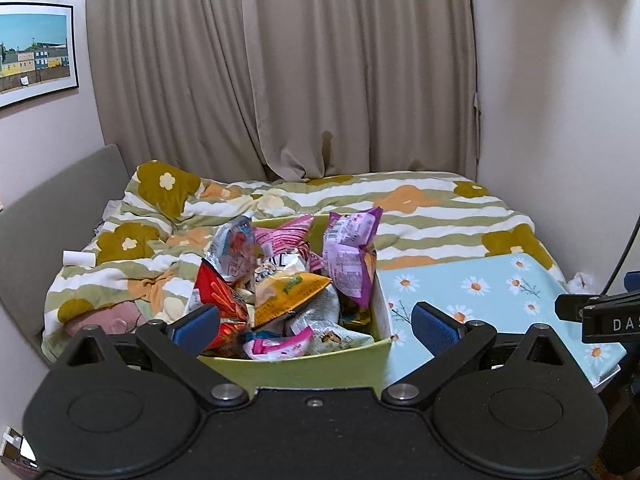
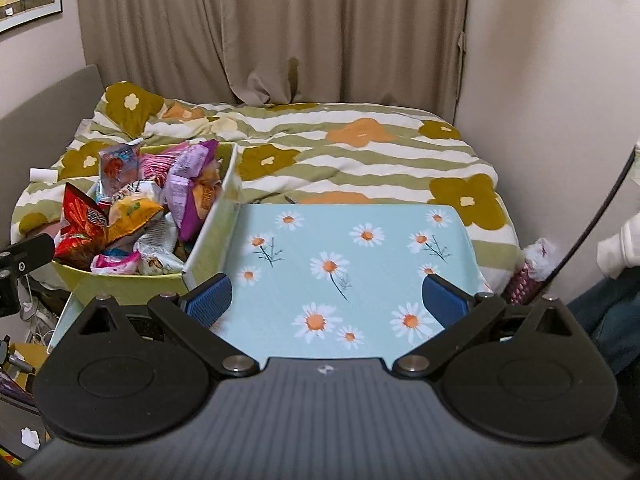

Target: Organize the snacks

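Note:
A green box (image 1: 304,368) full of snack bags stands on the bed, straight ahead of my left gripper (image 1: 316,326), which is open and empty just before the box's near wall. In it are a red bag (image 1: 218,296), a yellow bag (image 1: 286,292), a purple bag (image 1: 350,256) and a pink bag (image 1: 286,234). Its daisy-print lid (image 2: 344,272) lies open flat to the right. My right gripper (image 2: 326,306) is open and empty above the lid. The box also shows at the left of the right wrist view (image 2: 132,284).
The bed has a striped flower duvet (image 2: 360,152) with a grey headboard (image 1: 56,216) on the left. Beige curtains (image 1: 320,64) hang behind. A wall is on the right. A small white roll (image 1: 78,258) lies on the duvet at left. A black cable (image 2: 600,208) runs at right.

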`<action>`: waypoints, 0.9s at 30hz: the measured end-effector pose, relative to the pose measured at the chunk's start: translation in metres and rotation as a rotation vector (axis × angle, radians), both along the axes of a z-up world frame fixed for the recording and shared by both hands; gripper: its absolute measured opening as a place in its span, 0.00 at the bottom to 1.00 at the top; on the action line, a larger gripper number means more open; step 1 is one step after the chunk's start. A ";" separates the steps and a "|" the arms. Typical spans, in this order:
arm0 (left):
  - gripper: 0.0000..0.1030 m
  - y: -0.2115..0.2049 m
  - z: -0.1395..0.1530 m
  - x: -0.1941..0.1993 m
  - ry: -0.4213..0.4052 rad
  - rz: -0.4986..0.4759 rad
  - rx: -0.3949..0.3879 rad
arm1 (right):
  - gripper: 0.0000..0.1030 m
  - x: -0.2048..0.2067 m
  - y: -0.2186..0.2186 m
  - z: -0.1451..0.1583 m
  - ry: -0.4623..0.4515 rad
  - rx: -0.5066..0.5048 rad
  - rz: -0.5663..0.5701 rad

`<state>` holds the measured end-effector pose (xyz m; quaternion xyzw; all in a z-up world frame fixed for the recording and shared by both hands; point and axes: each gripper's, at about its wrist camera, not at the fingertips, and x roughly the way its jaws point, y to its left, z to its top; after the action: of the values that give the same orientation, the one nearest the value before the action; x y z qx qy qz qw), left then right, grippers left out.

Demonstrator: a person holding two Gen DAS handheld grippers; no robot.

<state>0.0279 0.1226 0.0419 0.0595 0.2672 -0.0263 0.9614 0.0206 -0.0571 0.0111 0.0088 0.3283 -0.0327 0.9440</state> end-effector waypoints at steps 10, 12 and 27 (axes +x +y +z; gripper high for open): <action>1.00 -0.008 -0.002 -0.001 0.002 -0.010 0.001 | 1.00 -0.002 -0.008 -0.001 -0.003 0.010 -0.017; 1.00 -0.009 -0.001 -0.001 0.002 -0.010 0.003 | 1.00 -0.001 -0.010 -0.001 -0.002 0.013 -0.017; 1.00 -0.009 -0.002 -0.001 0.002 -0.006 0.004 | 1.00 0.002 -0.011 -0.001 -0.001 0.016 -0.016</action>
<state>0.0274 0.1137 0.0402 0.0623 0.2681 -0.0290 0.9609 0.0221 -0.0676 0.0097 0.0188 0.3277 -0.0378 0.9438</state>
